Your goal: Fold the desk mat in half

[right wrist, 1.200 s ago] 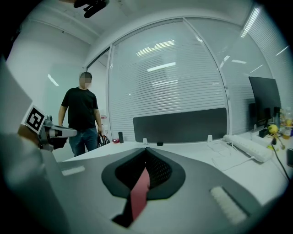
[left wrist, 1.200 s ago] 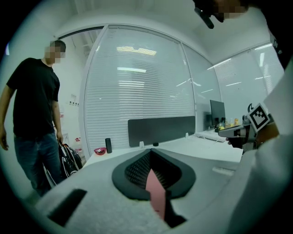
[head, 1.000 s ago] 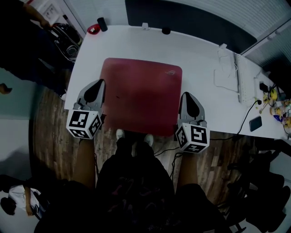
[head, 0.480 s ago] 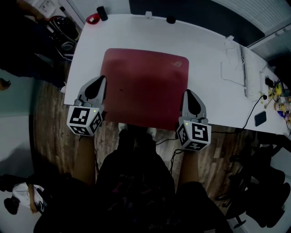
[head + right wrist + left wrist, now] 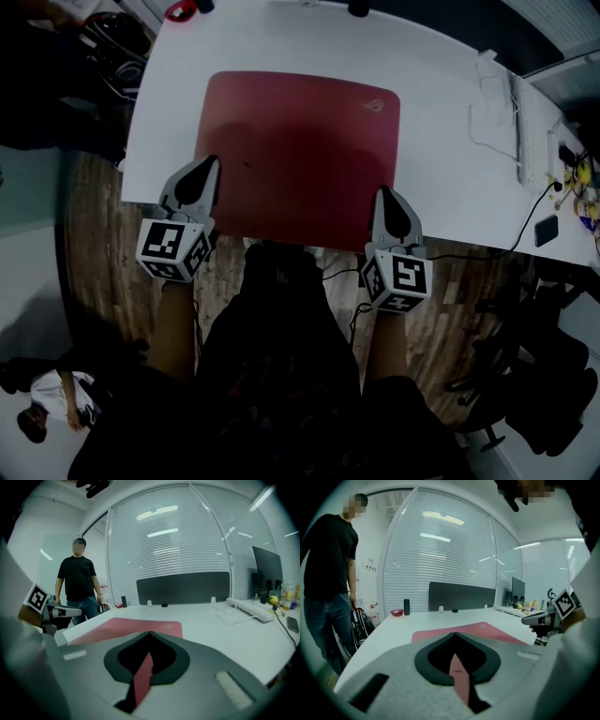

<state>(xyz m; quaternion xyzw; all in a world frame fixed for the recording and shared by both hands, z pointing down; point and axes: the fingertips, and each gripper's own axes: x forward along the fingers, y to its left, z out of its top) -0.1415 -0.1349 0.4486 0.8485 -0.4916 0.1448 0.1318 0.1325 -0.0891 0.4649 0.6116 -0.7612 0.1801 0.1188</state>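
Observation:
A dark red desk mat (image 5: 298,159) lies flat on the white table (image 5: 441,141), its near edge at the table's front edge. My left gripper (image 5: 200,167) is shut on the mat's near left corner. My right gripper (image 5: 386,195) is shut on the near right corner. In the left gripper view a red strip of the mat (image 5: 458,670) runs between the shut jaws of the left gripper (image 5: 454,635). In the right gripper view the mat (image 5: 136,624) likewise shows as a strip in the right gripper (image 5: 149,634).
A white keyboard (image 5: 523,117) and a dark phone (image 5: 547,230) with a cable lie at the table's right end. A red item (image 5: 180,9) sits at the far left corner, before a dark partition (image 5: 461,596). A person (image 5: 78,588) stands beyond the table's left end.
The head view has shifted, so the table and mat sit higher and look larger. Both grippers stay shut at the mat's near corners; the mat still lies flat.

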